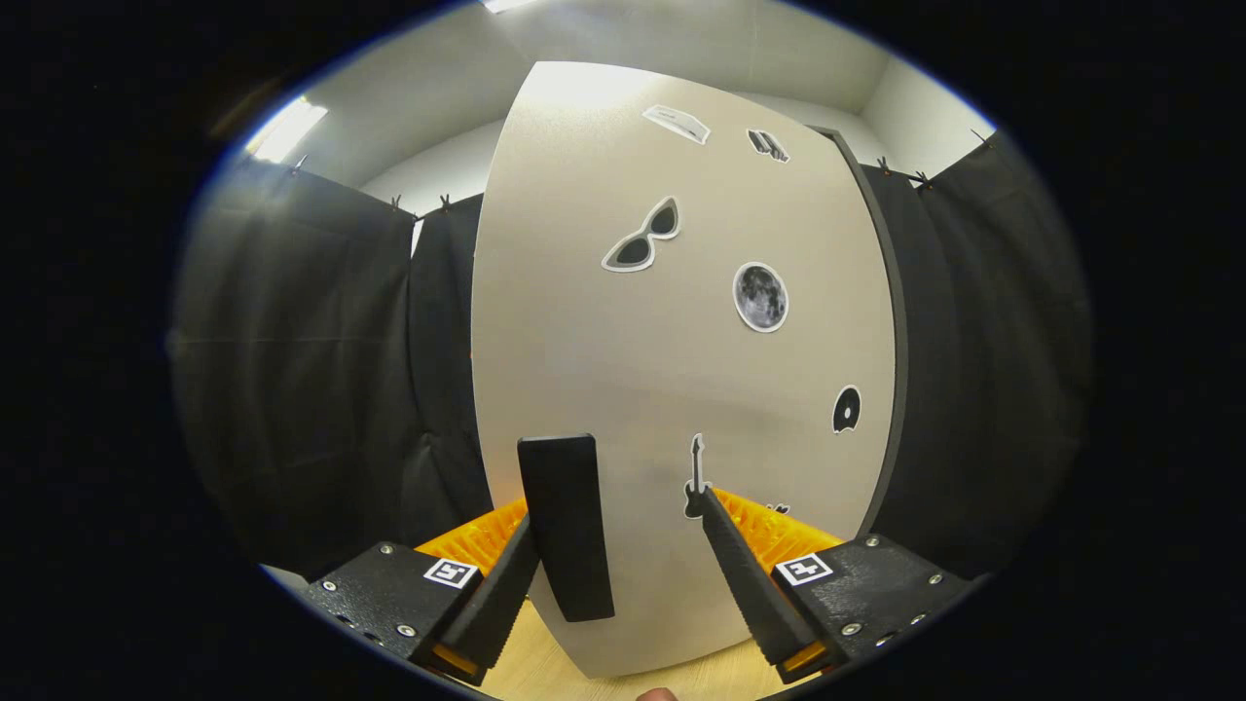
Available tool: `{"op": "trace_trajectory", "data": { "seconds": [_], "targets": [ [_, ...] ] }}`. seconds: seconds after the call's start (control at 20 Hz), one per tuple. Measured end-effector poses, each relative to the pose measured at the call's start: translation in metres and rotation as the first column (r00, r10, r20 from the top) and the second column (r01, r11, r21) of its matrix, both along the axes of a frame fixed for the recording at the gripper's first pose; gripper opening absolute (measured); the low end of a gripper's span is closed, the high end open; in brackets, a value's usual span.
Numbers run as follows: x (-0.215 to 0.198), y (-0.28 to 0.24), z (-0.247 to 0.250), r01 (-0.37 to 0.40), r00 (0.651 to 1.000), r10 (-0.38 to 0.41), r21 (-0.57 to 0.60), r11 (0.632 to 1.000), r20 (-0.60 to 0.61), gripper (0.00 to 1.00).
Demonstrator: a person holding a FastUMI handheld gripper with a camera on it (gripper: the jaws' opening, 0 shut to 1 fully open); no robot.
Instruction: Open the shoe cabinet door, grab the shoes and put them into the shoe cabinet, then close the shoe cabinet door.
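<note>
Tool (623,545) spread wide, gripping nothing; one black handle (565,526) sits between its fingers, nearer the left one. One shoe cabinet door (681,370) behind the handle looks flush (five stickers on it). Fits either opening or just-closed: can't tell which. Shoes not visible.

The shoe cabinet door (672,389) looks smooth, matt and faintly speckled, its handle (567,526) matt plastic, the floor (545,672) pale wood-grained.
</note>
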State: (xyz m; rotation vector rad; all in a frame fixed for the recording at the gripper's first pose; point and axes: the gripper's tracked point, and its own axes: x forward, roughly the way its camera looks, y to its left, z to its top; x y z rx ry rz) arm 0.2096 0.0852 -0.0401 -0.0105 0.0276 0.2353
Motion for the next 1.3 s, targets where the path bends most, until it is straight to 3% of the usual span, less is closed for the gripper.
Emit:
{"op": "trace_trajectory", "data": {
  "seconds": [0.7,1.3],
  "targets": [
    [0.032,0.009,0.001,0.079,0.997,-0.079,-0.008,0.997,-0.005,0.96],
    [0.023,0.016,0.016,0.098,0.995,-0.098,0.012,0.995,0.016,0.96]
  ]
}}
